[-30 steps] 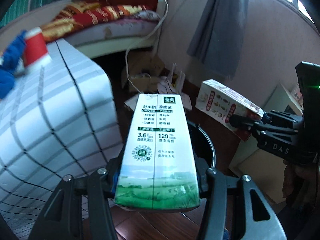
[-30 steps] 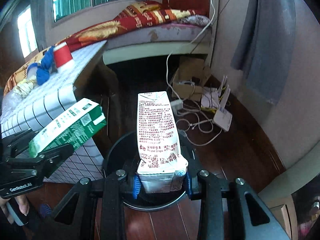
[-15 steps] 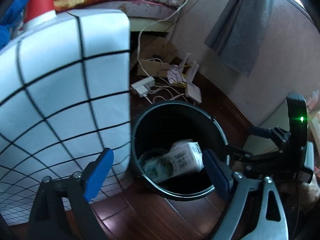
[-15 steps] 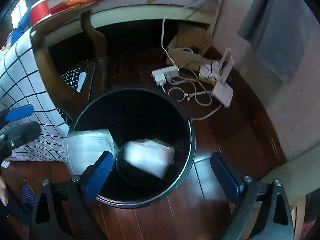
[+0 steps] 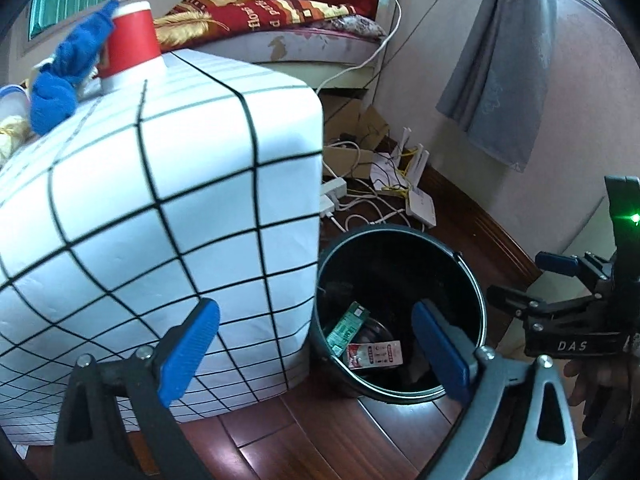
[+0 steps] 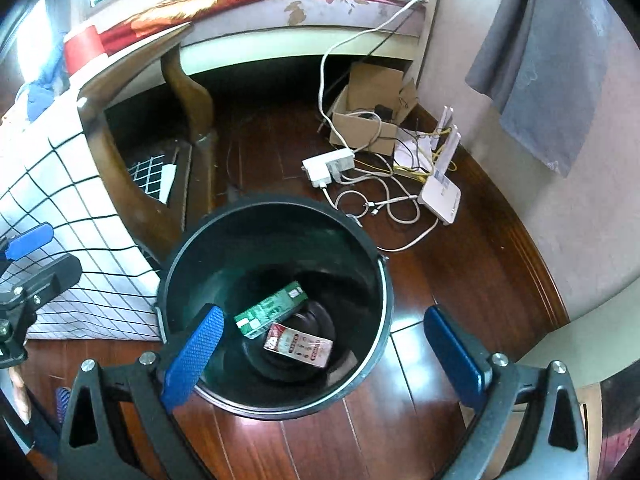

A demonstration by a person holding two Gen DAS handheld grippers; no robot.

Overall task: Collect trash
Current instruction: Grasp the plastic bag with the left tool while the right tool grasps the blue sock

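A black round bin (image 6: 360, 376) stands on the wooden floor beside the table; it also shows in the left wrist view (image 5: 476, 280). A green milk carton (image 6: 272, 310) and a white-and-red carton (image 6: 299, 345) lie at its bottom; both show in the left wrist view too, green (image 5: 346, 326) and white-and-red (image 5: 374, 354). My right gripper (image 6: 320, 348) is open and empty above the bin. My left gripper (image 5: 316, 344) is open and empty over the bin's left edge. A red paper cup (image 5: 130, 38) stands on the table.
The table has a white checked cloth (image 5: 160, 200) with a blue cloth (image 5: 64, 80) by the cup. A power strip (image 6: 328, 164), cables, a white router (image 6: 440, 192) and a cardboard box (image 6: 372, 112) lie on the floor by the wall. A bed is behind.
Both grippers opened and dropped their cartons into the bin, where the cartons now lie. The left gripper has since tilted back up toward the table.
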